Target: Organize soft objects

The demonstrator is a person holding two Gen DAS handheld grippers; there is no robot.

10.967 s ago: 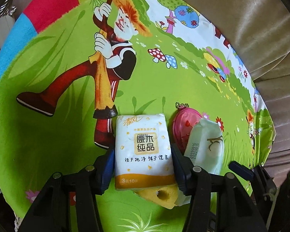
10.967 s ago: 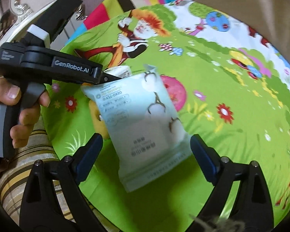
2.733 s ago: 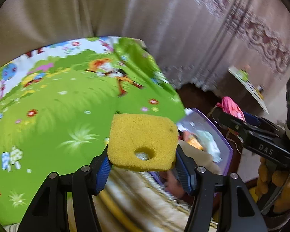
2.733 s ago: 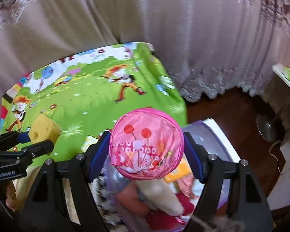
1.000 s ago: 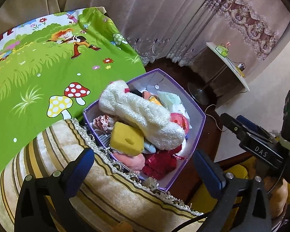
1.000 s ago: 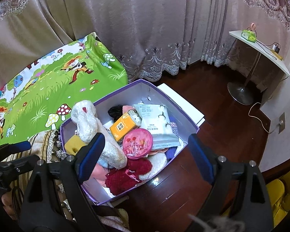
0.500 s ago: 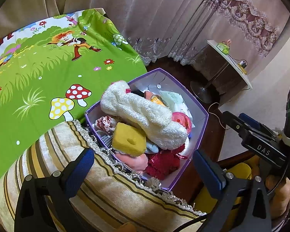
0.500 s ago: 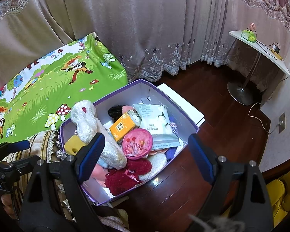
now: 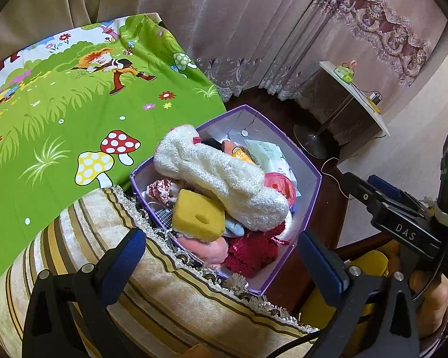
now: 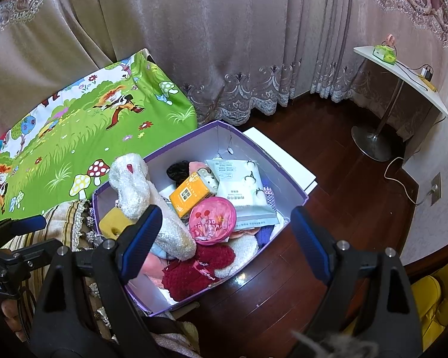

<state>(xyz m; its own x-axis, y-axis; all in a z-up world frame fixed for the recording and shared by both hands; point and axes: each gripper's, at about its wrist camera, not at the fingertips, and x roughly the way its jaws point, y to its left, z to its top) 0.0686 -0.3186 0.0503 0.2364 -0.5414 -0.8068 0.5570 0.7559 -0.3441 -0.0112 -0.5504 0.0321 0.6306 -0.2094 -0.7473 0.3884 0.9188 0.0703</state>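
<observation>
A purple cardboard box [image 10: 286, 176] is standing on the dark wooden floor [image 10: 337, 155], just beside a striped cushion [image 9: 170, 295] and the green cartoon play mat [image 9: 59, 119]. Inside it are lying a white plush toy [image 9: 221, 176], a yellow sponge [image 9: 198, 214] with a hole, a round pink pouch [image 10: 212, 220], an orange tissue packet [image 10: 189, 194], a pale cotton-pad pack [image 10: 243, 192] and a dark red knit piece [image 10: 198, 270]. Lace-edged curtains [image 10: 224, 44] are hanging behind the box, and a white side table [image 10: 403, 71] on a metal stand is standing well apart to the right, carrying a small green device.

The left tongs [image 9: 221, 259] are hovering spread wide above the cushion edge, gripping nothing; the right tongs [image 10: 224, 238] are likewise spread wide over the box, empty. Compared with 2.7 seconds ago, the sponge is no longer being pinched by the left tongs and the pink pouch is no longer being pinched by the right tongs; both are now resting in the box.

The right tool body is showing the letters "DAS" in the left wrist view. Print on the packets is too small to read.
</observation>
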